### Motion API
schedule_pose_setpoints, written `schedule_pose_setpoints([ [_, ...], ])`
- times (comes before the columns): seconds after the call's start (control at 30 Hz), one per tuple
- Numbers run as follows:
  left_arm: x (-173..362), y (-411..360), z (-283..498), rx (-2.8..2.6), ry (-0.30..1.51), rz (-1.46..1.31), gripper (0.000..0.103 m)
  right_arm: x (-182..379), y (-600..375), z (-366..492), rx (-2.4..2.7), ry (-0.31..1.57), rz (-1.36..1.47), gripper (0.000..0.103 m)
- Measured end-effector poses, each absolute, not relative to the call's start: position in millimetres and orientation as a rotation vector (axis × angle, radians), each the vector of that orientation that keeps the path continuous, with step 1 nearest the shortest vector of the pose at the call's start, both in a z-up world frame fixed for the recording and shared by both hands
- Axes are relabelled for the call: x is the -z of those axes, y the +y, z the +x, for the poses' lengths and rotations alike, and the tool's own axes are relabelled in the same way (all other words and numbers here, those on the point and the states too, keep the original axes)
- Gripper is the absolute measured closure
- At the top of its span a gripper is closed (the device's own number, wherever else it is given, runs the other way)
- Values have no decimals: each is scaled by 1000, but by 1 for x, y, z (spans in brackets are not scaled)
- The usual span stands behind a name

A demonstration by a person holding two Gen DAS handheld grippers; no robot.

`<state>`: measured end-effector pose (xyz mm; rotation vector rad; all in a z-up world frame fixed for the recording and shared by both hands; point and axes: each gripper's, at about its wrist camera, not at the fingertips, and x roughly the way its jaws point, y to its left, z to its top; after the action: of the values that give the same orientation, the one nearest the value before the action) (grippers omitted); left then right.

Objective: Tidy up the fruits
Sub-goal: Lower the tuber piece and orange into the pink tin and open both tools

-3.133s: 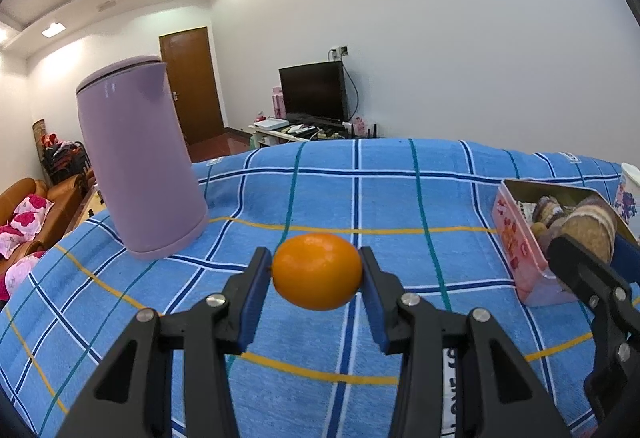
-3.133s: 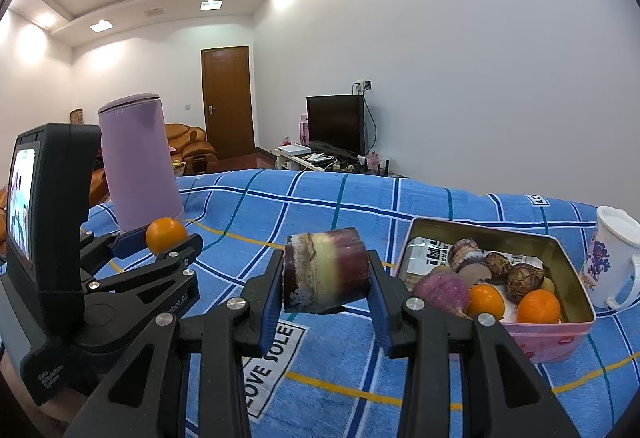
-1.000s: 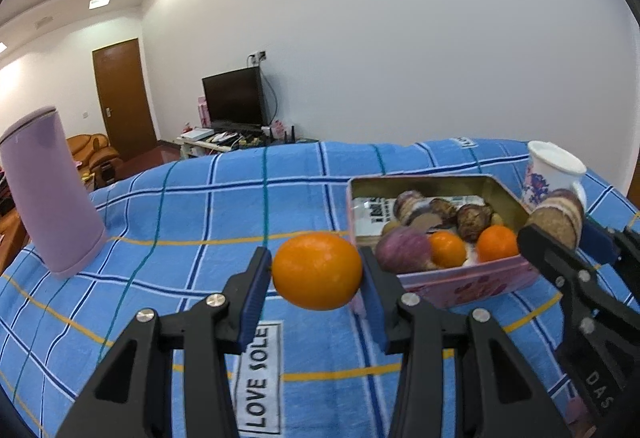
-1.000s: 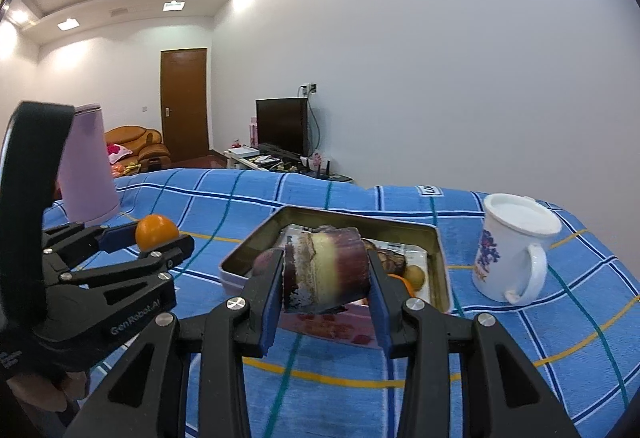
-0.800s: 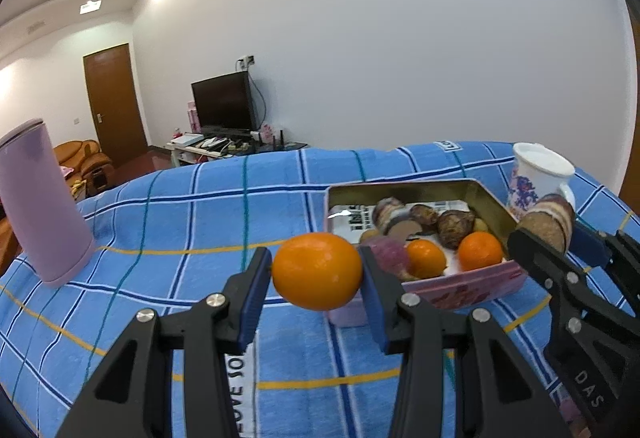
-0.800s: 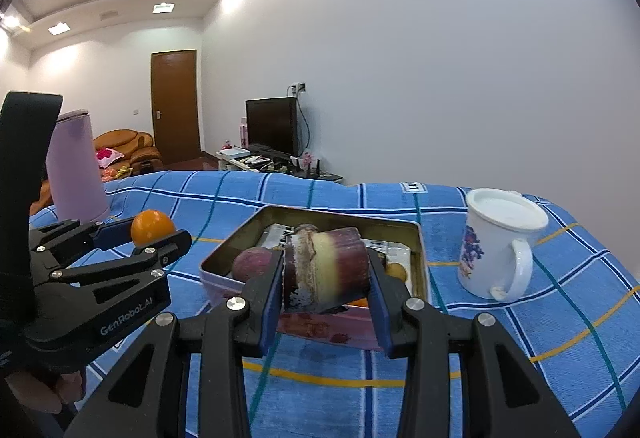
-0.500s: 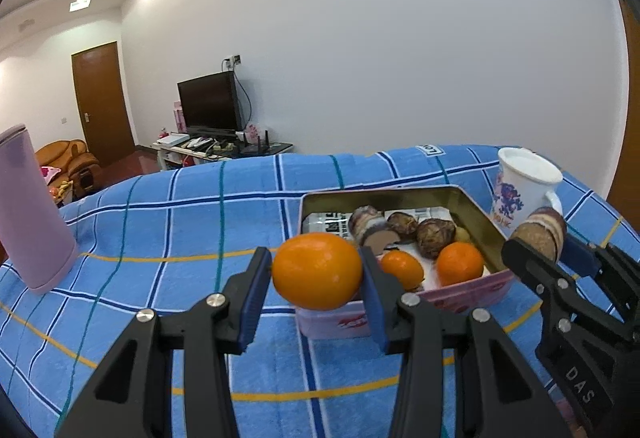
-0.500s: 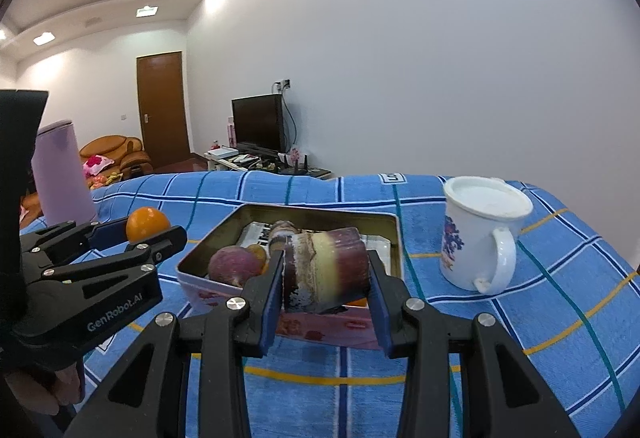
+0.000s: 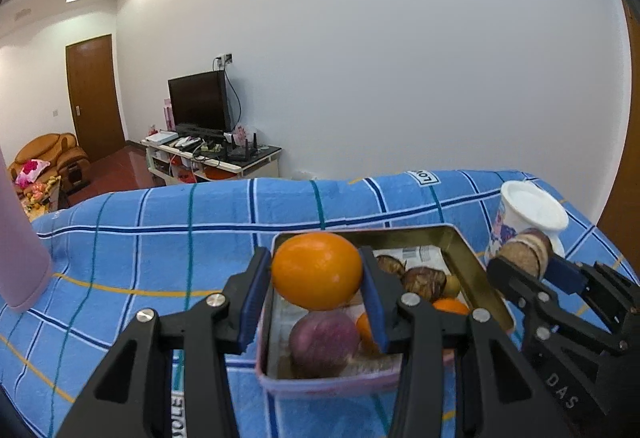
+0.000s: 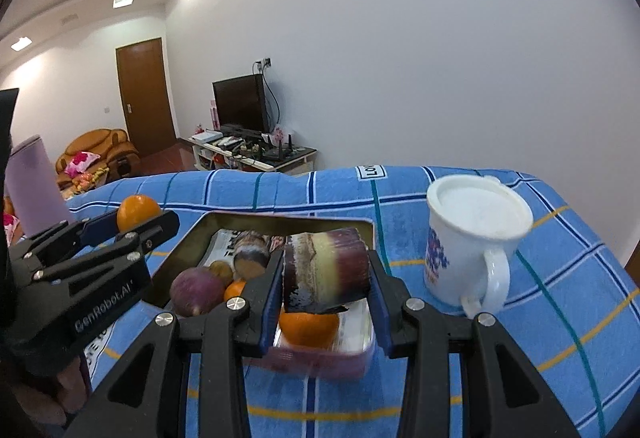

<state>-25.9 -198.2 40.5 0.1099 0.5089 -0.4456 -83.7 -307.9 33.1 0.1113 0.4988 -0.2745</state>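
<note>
Right gripper (image 10: 326,274) clamps a purple cane piece (image 10: 325,268) above the tin (image 10: 188,244), over an orange (image 10: 308,328). Left gripper (image 10: 138,220) holds a second orange (image 10: 136,211) beside the tin; mug (image 10: 472,238) stands right of it.

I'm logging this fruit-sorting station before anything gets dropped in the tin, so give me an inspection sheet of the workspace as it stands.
Surface: blue plaid cloth, covering it all.
Job's things: pink-sided tin with gold inside, holding a purple round fruit, oranges and brown pieces; orange and a cut purple stalk piece held above it.
Clutter: white floral mug right of the tin, apart; lilac container far left.
Grippers: left tongs shut on the orange; right tongs shut on the stalk piece.
Cables: none on the cloth; wires behind the TV.
Surroundings: white wall, brown door, sofa.
</note>
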Motion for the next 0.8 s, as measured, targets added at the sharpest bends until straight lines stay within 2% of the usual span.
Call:
schedule_pose_setpoints([
  [0.23, -27, -210, -3, 417, 558, 93, 57, -34, -319, -43, 312, 522, 123, 62],
  [0.8, 9, -229, 19, 394, 659, 151, 58, 8, -340, 9, 248, 642, 200, 62],
])
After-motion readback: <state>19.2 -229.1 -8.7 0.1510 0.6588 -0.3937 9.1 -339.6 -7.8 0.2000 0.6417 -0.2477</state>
